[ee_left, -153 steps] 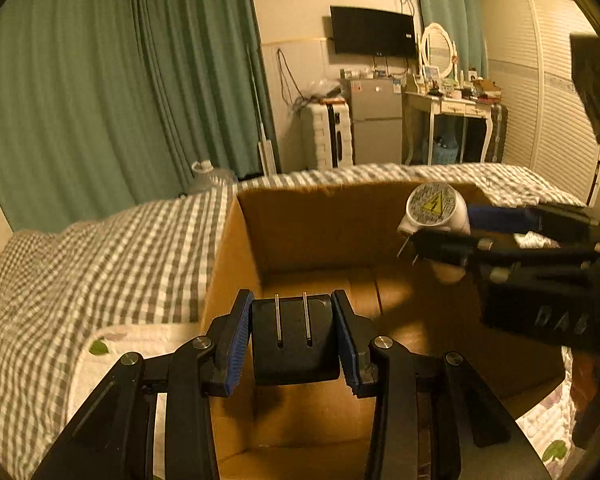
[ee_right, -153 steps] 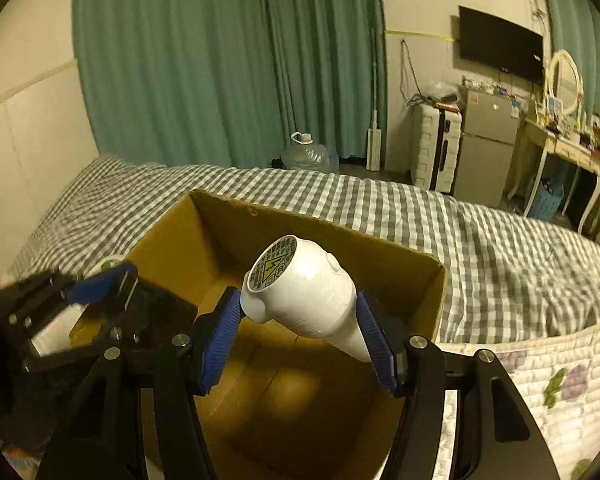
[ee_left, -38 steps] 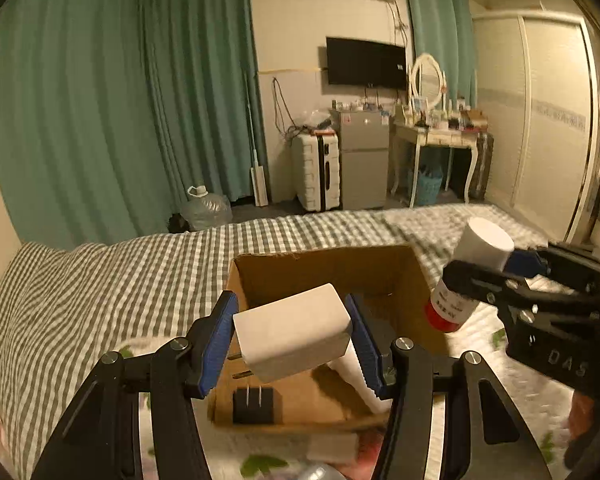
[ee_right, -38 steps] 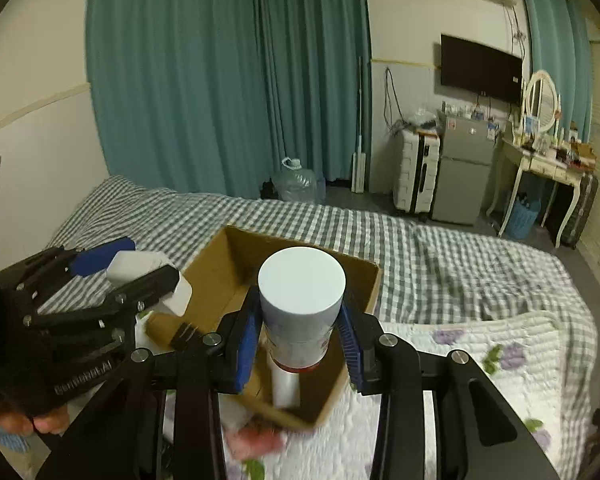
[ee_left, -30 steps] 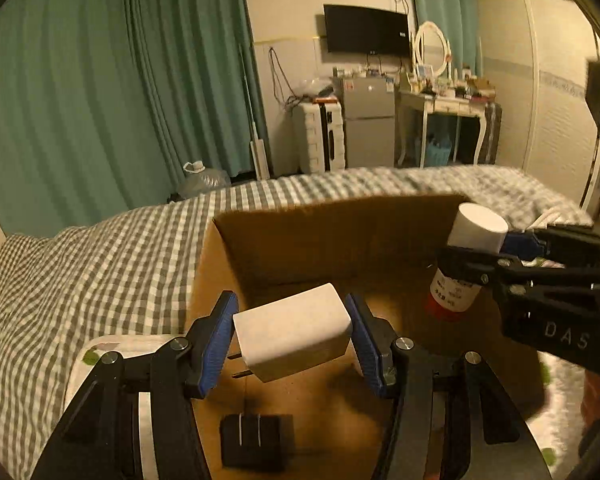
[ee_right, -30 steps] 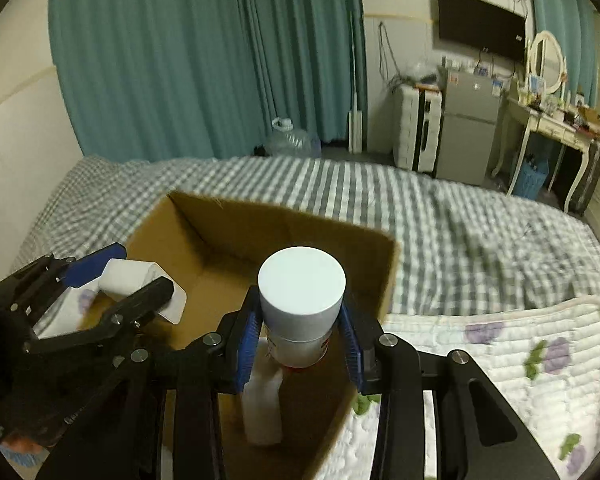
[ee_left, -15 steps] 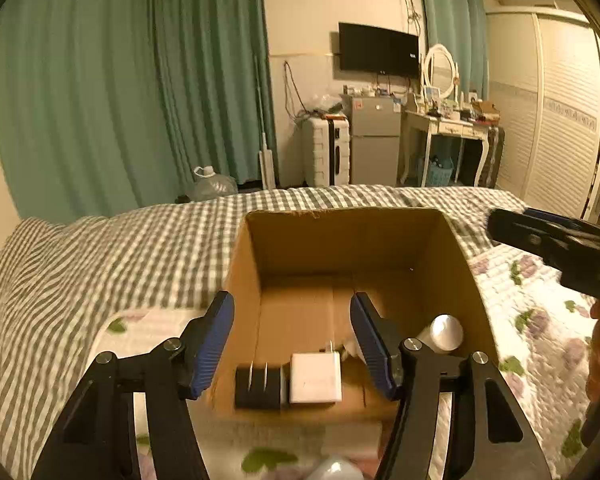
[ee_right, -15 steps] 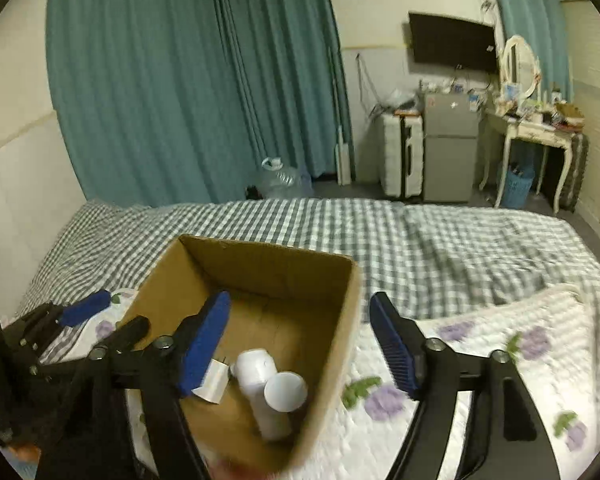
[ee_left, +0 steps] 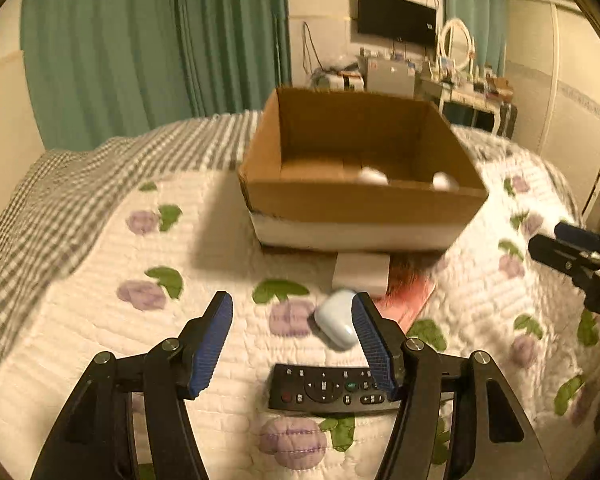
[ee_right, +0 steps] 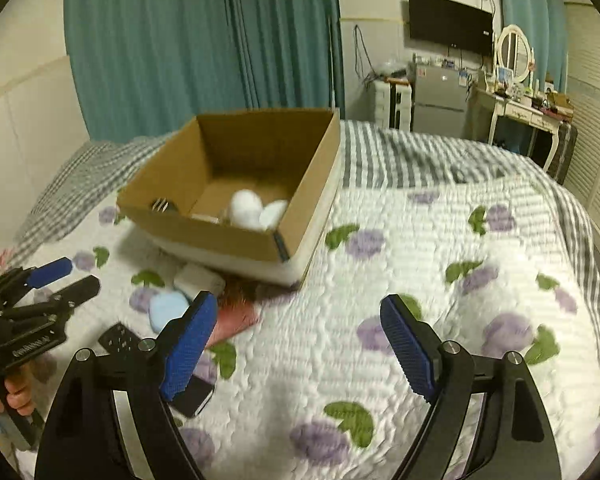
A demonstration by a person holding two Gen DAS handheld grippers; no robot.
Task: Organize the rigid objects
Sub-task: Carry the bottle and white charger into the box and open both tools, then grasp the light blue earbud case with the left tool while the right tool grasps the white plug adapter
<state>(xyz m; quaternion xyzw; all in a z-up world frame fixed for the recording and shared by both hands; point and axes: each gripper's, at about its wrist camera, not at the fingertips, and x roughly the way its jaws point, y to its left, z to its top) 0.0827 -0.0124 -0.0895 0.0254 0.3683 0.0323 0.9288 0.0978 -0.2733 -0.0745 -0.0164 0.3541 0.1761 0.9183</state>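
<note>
Between left tongs [ee_left: 293, 338], blue case [ee_left: 336, 324].

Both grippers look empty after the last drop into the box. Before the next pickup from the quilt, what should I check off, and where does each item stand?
1. Left gripper open and empty: ok.
2. Right gripper open and empty: ok.
3. Light blue case lies between the left fingers, not yet gripped: ok.
4. Remote control lies flat beside the case, apart from it: ok.
5. Cardboard box upright with free floor space: ok.
6. White block and red item clear of the box base: cannot tell.
</note>
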